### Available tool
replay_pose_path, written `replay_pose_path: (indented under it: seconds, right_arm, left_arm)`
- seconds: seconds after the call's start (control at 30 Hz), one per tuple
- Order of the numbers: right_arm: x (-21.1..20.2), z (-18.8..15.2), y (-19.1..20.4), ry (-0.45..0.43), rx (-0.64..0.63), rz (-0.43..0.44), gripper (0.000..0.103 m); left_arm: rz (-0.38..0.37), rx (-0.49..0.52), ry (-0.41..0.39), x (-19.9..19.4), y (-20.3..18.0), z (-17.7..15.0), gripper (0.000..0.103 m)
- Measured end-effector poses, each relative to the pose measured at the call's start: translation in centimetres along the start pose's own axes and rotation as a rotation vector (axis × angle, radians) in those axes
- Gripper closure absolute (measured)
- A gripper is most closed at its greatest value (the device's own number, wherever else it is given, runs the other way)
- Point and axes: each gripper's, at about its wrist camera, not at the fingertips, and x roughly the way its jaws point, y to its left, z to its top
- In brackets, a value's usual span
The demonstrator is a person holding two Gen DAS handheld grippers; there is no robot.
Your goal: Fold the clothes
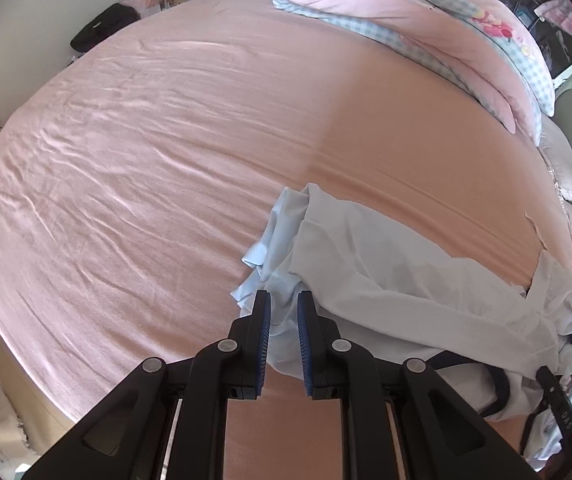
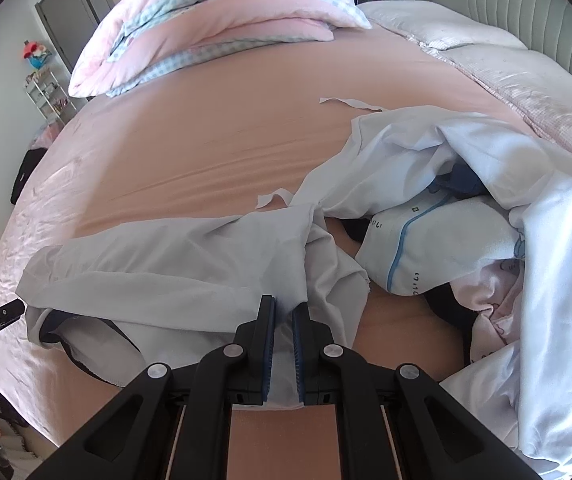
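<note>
While both tongs grip the same pale garment, the fold itself has not yet begun; this looks like the spreading step. The left tongs (image 1: 284, 312) are clamped on a bunched edge of the white garment (image 1: 366, 264), cloth showing between the blue pads. The right tongs (image 2: 283, 316) are pinched tight on another part of the same garment (image 2: 174, 256), a strip of fabric running down between their pads. The garment lies crumpled on the pink bed sheet (image 1: 146, 160), near the bed's near edge, stretched loosely between the two grips, with a dark-trimmed opening sagging at one end. Just beside it on the right sits a heap of other clothes (image 2: 466, 216), touching or overlapping it. A folded quilt (image 2: 206, 28) rests well apart at the far side. The next move probably calls for lifting and drawing the two grips apart, freeing the garment from the heap, then laying it flat on the open sheet.
</note>
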Motion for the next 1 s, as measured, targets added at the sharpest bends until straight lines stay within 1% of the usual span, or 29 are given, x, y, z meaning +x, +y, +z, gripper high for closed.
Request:
replay_pose_path:
  seconds: [0.07, 0.13, 0.17, 0.2, 0.27, 0.33, 0.37, 0.63, 0.67, 0.7, 0.83, 0.87, 0.9, 1.0]
  right_arm:
    - [0.0, -0.2, 0.0, 0.003, 0.001, 0.001, 0.097]
    - [0.1, -0.2, -0.1, 0.008, 0.002, 0.002, 0.097]
    - [0.1, -0.2, -0.1, 0.010, 0.002, 0.003, 0.097]
    - [0.1, -0.2, -0.2, 0.010, 0.004, 0.004, 0.097]
    - [0.1, -0.3, -0.2, 0.013, 0.005, 0.006, 0.097]
    - [0.1, -0.3, -0.2, 0.015, 0.001, 0.002, 0.097]
    - [0.1, -0.4, -0.2, 0.015, -0.001, 0.001, 0.097]
    - [0.4, -0.9, 0.2, 0.031, -0.022, -0.019, 0.096]
    - [0.4, -1.0, 0.3, 0.034, -0.025, -0.022, 0.096]
    - [0.5, -1.1, 0.3, 0.036, -0.027, -0.025, 0.096]
    - [0.5, -1.3, 0.3, 0.041, -0.033, -0.032, 0.096]
    - [0.5, -1.4, 0.3, 0.042, -0.034, -0.033, 0.096]
    - [0.5, -1.4, 0.3, 0.043, -0.034, -0.034, 0.096]
    - [0.6, -1.5, 0.2, 0.047, -0.035, -0.034, 0.096]
  left_arm:
    - [-0.030, -0.021, 0.025, 0.3, -0.2, 0.1, 0.088]
    - [-0.055, -0.042, 0.041, 0.5, -0.3, 0.2, 0.081]
    - [-0.065, -0.053, 0.046, 0.7, -0.4, 0.3, 0.068]
    - [-0.076, -0.065, 0.048, 0.8, -0.4, 0.3, 0.051]
    - [-0.120, -0.095, 0.055, 1.0, -0.3, 0.6, 0.038]
    - [-0.165, -0.126, 0.067, 1.3, -0.1, 0.8, 0.038]
    - [-0.169, -0.132, 0.075, 1.5, -0.2, 0.9, 0.038]
    - [-0.156, -0.105, 0.073, 2.9, -1.4, 1.2, 0.038]
    - [-0.147, -0.099, 0.080, 3.3, -1.6, 1.2, 0.039]
    - [-0.129, -0.091, 0.083, 3.5, -1.7, 1.2, 0.046]
    - [-0.076, -0.054, 0.052, 3.5, -2.2, 0.6, 0.063]
    - [-0.065, -0.045, 0.047, 3.5, -2.3, 0.5, 0.070]
    - [-0.057, -0.036, 0.041, 3.4, -2.4, 0.4, 0.073]
    - [-0.041, -0.033, 0.043, 3.4, -2.3, -0.1, 0.077]
